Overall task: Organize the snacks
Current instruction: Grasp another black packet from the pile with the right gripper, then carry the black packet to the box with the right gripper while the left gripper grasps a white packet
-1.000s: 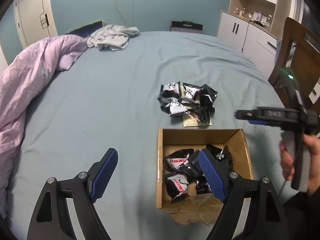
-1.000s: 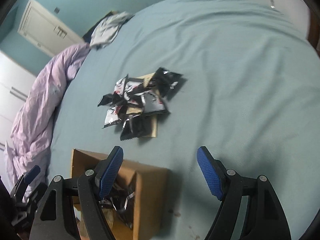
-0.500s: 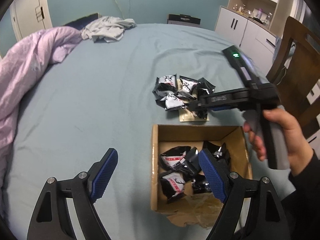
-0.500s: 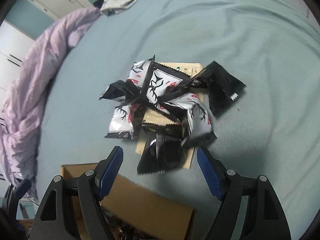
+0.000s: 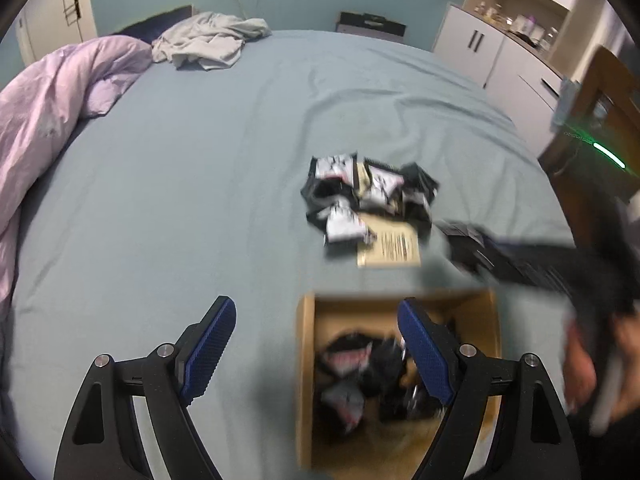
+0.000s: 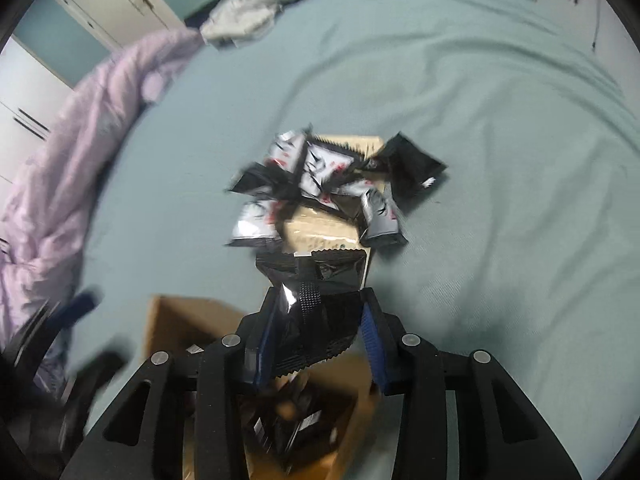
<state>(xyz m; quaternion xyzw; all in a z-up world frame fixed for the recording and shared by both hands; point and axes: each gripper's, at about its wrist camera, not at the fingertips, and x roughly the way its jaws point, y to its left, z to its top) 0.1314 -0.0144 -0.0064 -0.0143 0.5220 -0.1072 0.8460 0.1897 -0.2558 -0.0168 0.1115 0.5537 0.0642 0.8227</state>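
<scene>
A: While the right gripper (image 6: pixel 320 320) is closing, a black snack packet (image 6: pixel 316 312) is seen pinched between its pads, above the cardboard box (image 6: pixel 176 320); (bit blurry).

B: Left gripper (image 5: pixel 316 352) is held wide apart, nothing gripped; remaining packets (image 5: pixel 360 196) are left piled on the bed (image 5: pixel 180 168).

Right gripper (image 6: pixel 320 320): from standing wide over the pile of black-and-silver foil snack packets (image 6: pixel 320 184) half a second back, its jaws are now closing, pads pressing on 1 black foil snack packet (image 6: pixel 316 300) taken from the pile's near edge. That packet now hangs above the open brown cardboard box (image 6: pixel 176 320). Tan paper sheet (image 6: pixel 320 232) beneath the pile is more exposed.
</scene>
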